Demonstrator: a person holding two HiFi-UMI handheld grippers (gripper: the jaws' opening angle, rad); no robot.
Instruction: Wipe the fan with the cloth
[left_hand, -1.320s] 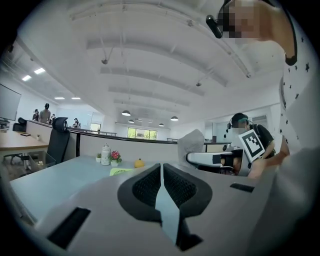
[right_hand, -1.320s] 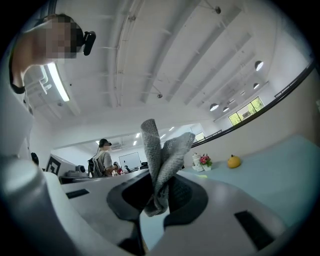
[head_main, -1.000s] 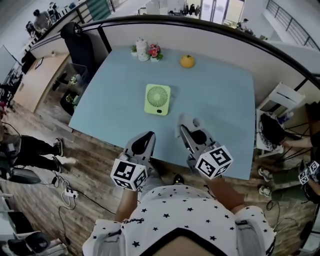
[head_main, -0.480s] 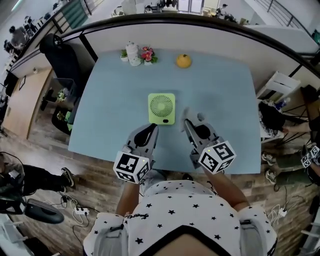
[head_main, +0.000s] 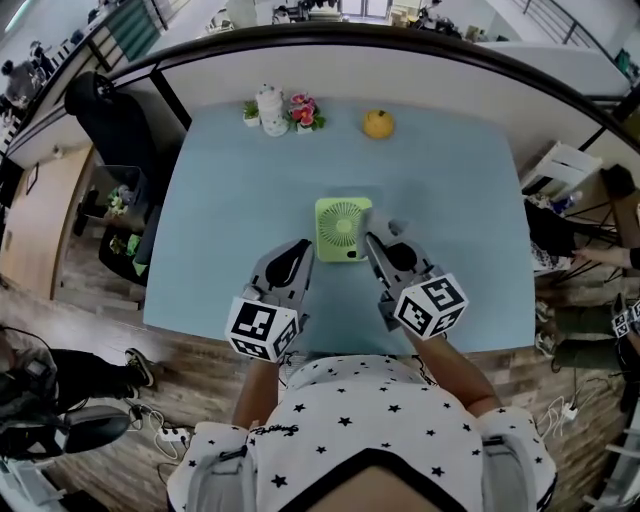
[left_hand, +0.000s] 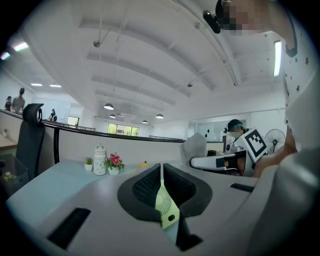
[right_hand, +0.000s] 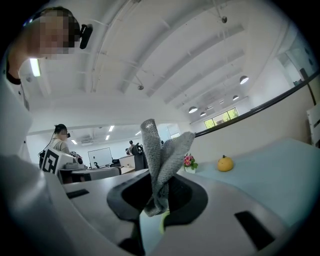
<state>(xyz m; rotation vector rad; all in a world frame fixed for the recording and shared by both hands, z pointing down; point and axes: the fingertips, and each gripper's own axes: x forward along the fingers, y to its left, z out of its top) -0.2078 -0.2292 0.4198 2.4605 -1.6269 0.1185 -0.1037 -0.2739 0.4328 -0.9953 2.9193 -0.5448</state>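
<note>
A light green square fan (head_main: 343, 228) lies flat on the pale blue table (head_main: 230, 200), grille up. My left gripper (head_main: 300, 248) hovers at the fan's near left corner with its jaws shut and nothing between them. In the left gripper view (left_hand: 161, 175) the fan (left_hand: 165, 204) shows through the thin slit between the pads. My right gripper (head_main: 372, 243) sits at the fan's near right corner, shut on a grey knitted cloth (head_main: 396, 232). In the right gripper view (right_hand: 160, 197) the cloth (right_hand: 161, 160) stands up in folds above the jaws.
A white lidded pot (head_main: 268, 108), small potted flowers (head_main: 304, 110) and an orange fruit (head_main: 378, 124) line the table's far edge by a partition. A black chair (head_main: 110, 120) stands at the left and a white chair (head_main: 560, 165) at the right.
Both grippers have moved forward over the table and now flank the fan's near edge. The cloth has stayed in the right gripper.
</note>
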